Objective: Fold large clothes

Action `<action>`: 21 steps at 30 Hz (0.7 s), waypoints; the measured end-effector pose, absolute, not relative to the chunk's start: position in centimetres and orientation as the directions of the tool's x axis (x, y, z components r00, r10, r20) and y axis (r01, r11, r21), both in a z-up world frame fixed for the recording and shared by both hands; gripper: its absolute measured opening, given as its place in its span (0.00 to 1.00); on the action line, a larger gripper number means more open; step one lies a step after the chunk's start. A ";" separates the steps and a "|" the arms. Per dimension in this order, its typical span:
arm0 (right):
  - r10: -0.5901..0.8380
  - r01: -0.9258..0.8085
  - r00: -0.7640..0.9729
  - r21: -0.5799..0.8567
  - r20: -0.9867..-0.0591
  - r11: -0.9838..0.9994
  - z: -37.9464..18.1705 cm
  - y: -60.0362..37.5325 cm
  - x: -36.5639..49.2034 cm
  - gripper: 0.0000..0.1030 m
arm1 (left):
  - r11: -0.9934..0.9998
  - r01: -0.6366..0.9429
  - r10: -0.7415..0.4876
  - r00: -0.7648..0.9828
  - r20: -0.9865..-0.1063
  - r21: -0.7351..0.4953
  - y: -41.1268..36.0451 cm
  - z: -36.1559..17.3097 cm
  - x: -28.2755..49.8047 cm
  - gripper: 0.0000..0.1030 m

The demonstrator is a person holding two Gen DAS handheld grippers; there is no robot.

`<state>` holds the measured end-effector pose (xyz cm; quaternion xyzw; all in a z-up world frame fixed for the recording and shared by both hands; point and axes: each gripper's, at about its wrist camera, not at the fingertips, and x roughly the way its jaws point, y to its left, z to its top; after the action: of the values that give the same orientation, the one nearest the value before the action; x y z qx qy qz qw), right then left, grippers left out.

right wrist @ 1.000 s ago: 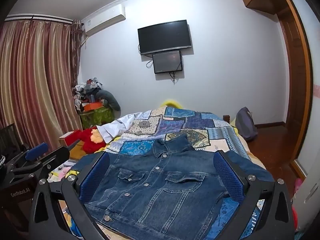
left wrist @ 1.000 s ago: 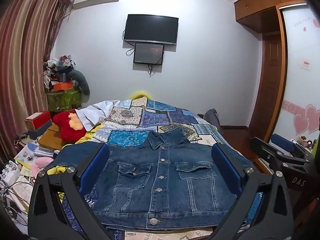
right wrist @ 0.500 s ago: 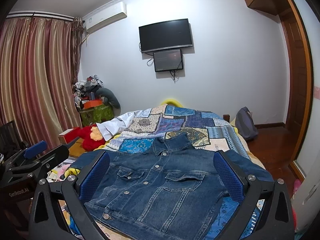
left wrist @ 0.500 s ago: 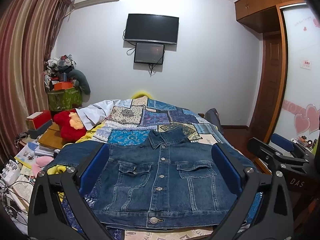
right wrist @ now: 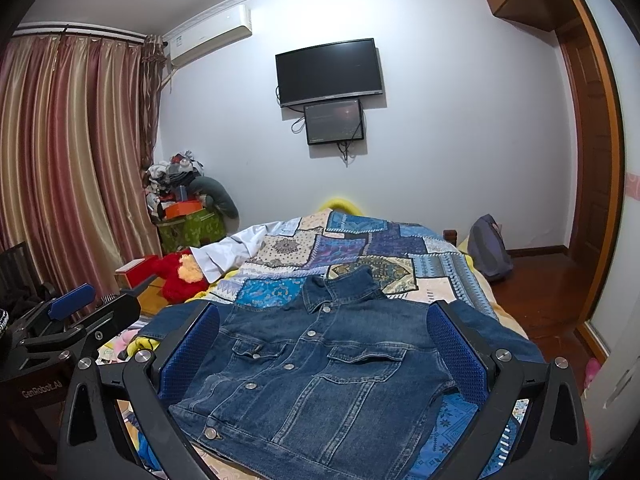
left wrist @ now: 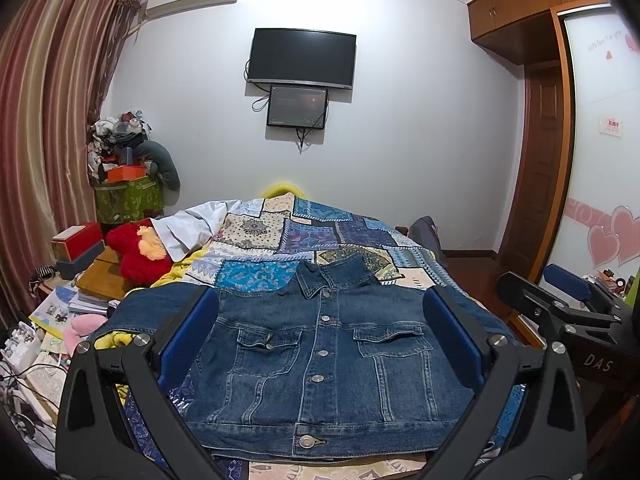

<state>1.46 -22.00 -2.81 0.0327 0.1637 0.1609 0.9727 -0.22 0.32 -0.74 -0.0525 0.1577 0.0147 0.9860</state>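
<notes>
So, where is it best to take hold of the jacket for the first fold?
Probably a sleeve end: the jacket lies flat, front up and buttoned, sleeves spread sideways. Bring each open hand-held gripper, left and right, in from its own side.

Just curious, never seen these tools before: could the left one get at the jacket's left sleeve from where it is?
Probably yes: the left hand-held gripper hangs open above the denim jacket, and nothing lies on the sleeve.
</notes>
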 end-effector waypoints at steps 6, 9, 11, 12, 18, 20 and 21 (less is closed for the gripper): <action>0.325 -0.303 0.894 0.117 -0.308 0.946 -2.8 -22.0 1.4 1.00 | 0.994 -0.044 0.012 0.951 -0.310 -0.098 0.4 -0.7 -0.2 1.00; 0.324 -0.303 0.895 0.116 -0.307 0.946 -2.7 -22.1 1.6 1.00 | 0.995 -0.042 0.011 0.951 -0.309 -0.095 0.3 -0.8 -0.4 1.00; 0.324 -0.303 0.895 0.116 -0.308 0.946 -2.7 -22.1 1.6 1.00 | 0.994 -0.041 0.009 0.951 -0.309 -0.098 0.3 -0.8 -0.4 1.00; 0.323 -0.302 0.895 0.116 -0.307 0.946 -2.6 -22.3 1.6 1.00 | 0.994 -0.040 0.007 0.951 -0.310 -0.099 0.3 -0.8 -0.4 1.00; 0.324 -0.303 0.895 0.115 -0.307 0.946 -2.6 -22.3 1.6 1.00 | 0.994 -0.036 0.004 0.950 -0.311 -0.099 0.2 -0.9 -0.3 1.00; 0.324 -0.303 0.895 0.115 -0.307 0.946 -2.6 -22.3 1.6 1.00 | 0.995 -0.037 0.004 0.951 -0.311 -0.098 0.2 -0.9 -0.3 1.00; 0.324 -0.303 0.895 0.115 -0.307 0.946 -2.6 -22.3 1.6 1.00 | 0.995 -0.037 0.005 0.951 -0.311 -0.097 0.2 -0.9 -0.3 1.00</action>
<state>1.61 -22.30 -2.56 0.0321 0.1631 0.1613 0.9728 -0.28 0.21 -0.88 -0.0507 0.1569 0.0105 0.9863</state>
